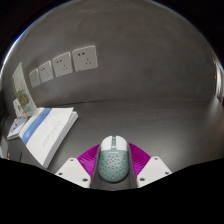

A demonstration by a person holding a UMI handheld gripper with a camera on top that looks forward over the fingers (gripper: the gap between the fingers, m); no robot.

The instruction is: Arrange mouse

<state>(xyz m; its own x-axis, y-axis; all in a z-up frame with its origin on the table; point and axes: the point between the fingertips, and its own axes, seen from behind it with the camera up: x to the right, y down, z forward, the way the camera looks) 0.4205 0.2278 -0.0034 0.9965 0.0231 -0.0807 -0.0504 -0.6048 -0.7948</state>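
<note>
A pale grey-green mouse (pixel 112 161) with a perforated shell and a scroll wheel sits between my gripper's (pixel 112 166) two fingers, its front end pointing away from me. The magenta pads (pixel 89 158) press against both of its sides. The mouse is held above the grey desk (pixel 150 120); its underside is hidden.
A stack of papers and booklets (pixel 42 132) lies on the desk to the left of the fingers. Several wall sockets (pixel 62 64) sit on the grey wall behind. Bare desk surface stretches ahead and to the right.
</note>
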